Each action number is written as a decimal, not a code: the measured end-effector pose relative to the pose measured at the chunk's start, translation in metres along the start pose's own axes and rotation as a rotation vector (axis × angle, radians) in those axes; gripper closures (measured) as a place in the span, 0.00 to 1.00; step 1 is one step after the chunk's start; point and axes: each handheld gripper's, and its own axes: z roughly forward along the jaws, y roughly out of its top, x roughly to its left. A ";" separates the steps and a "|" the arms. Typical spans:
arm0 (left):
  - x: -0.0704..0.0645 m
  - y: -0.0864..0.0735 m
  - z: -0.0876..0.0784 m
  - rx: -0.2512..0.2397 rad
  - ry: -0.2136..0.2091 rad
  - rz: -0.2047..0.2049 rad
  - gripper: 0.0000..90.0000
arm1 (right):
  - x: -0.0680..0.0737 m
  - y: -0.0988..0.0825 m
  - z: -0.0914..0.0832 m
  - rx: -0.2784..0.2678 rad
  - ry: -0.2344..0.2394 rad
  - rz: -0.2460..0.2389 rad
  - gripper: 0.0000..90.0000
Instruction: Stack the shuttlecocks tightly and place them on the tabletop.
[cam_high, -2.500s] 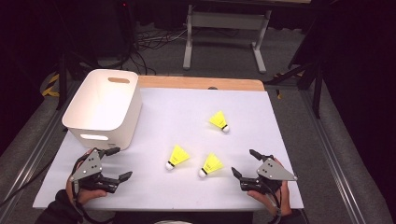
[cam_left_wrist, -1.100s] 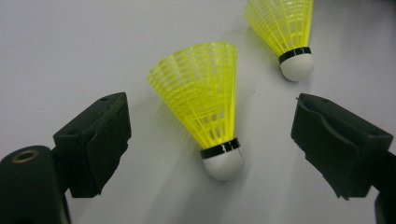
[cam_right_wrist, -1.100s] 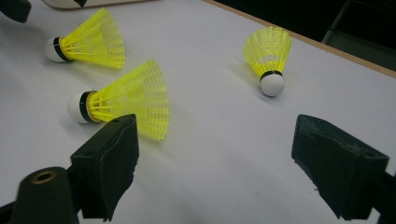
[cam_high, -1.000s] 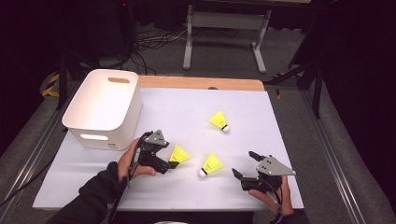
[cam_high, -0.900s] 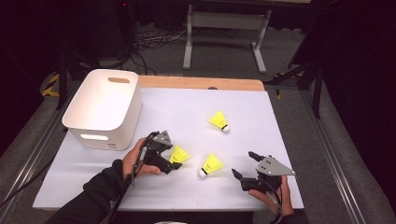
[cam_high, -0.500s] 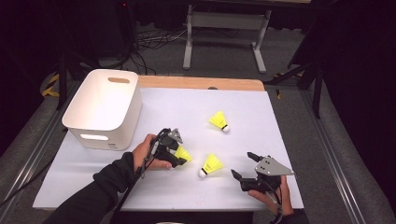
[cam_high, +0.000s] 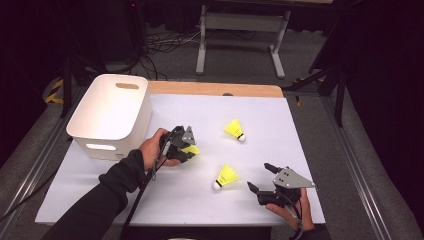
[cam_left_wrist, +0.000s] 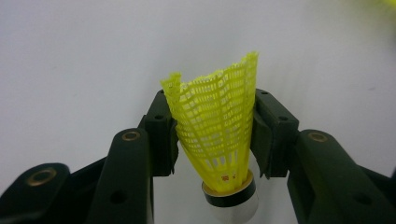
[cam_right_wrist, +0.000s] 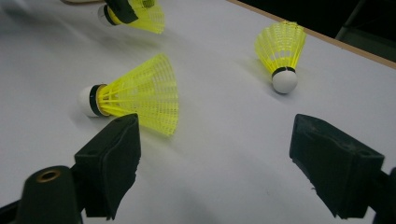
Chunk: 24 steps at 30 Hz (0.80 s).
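Observation:
A yellow mesh shuttlecock (cam_left_wrist: 219, 135) with a white cork sits squeezed by its skirt between the pads of my left gripper (cam_left_wrist: 212, 133), cork toward the camera. The jaws have just been closing on it. In the high view this left gripper (cam_high: 186, 149) holds the shuttlecock (cam_high: 191, 149) just right of the white bin. My right gripper (cam_high: 259, 176) rests open at the front right. In the right gripper view nothing lies between the wide jaws of the right gripper (cam_right_wrist: 224, 158). A second shuttlecock (cam_high: 227, 176) (cam_right_wrist: 135, 95) lies on its side just ahead of them.
A third shuttlecock (cam_high: 235, 129) (cam_right_wrist: 281, 51) lies farther back on the white table cover (cam_high: 300, 150). The white handled bin (cam_high: 110, 107) stands at the back left. A wooden table edge (cam_high: 215, 89) runs along the back.
My left gripper went from the front left to the leftmost shuttlecock, closed on its skirt and carried it slightly back and right. The right gripper stayed where it was.

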 end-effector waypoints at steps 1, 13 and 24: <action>0.000 0.000 0.000 0.000 0.000 0.000 0.62 | 0.000 0.000 0.000 0.000 0.000 0.000 0.19; 0.022 -0.007 0.019 0.099 0.070 0.021 0.60 | 0.000 -0.001 0.003 0.012 0.008 -0.002 0.19; 0.023 -0.007 0.017 -0.002 -0.021 -0.127 0.27 | -0.001 0.001 -0.002 -0.029 -0.006 0.001 0.21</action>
